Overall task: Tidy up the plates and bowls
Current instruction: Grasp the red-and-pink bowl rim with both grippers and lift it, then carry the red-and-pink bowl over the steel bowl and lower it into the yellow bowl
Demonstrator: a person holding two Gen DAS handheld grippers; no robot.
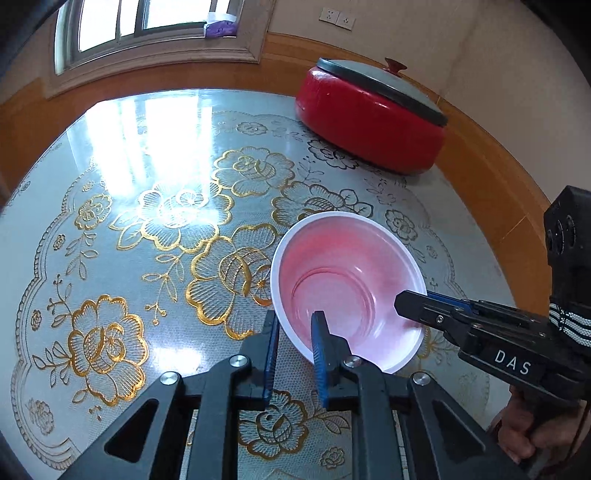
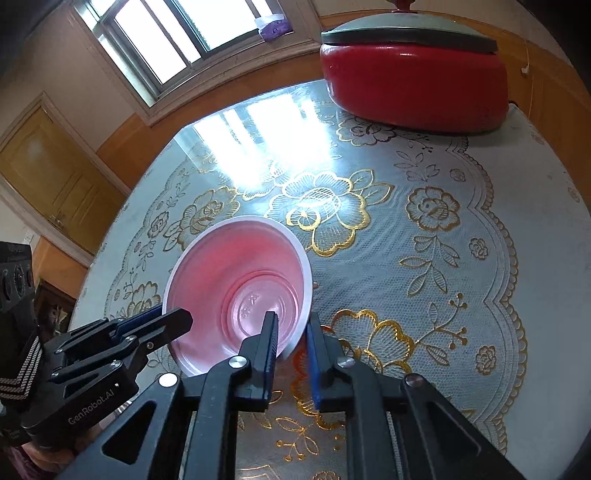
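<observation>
Bowl sits on the table, on the gold-flower mat, nearer the front edge than the red pot at the back. Pink inside, white rim. It looks tipped rather than flat, can't confirm how much of the base touches the mat: the underside is hidden in both views.

Left gripper: clamped on the bowl's near rim, one blue pad inside the wall, the other outside. The outer contact is hard to see from the left wrist camera, since the rim edge drops behind the finger. In the right wrist view the same gripper comes in from the left, its tips at the bowl's left rim.

Right gripper: also clamped on the rim, on the bowl's right side, wall pinched between the pads. From the left wrist camera its upper finger lies over the inside wall, the lower one hidden under the rim.

Both grippers point down at a slant toward the table, coming in from opposite sides.

Right hand is partly visible at the frame edge under the gripper body, cut off. The person's left hand isn't readable, only a striped strap and a pinkish blur at the lower corner.

The pot's lid is cut off at the top of the right wrist view. Purple object on the windowsill: too small to identify
</observation>
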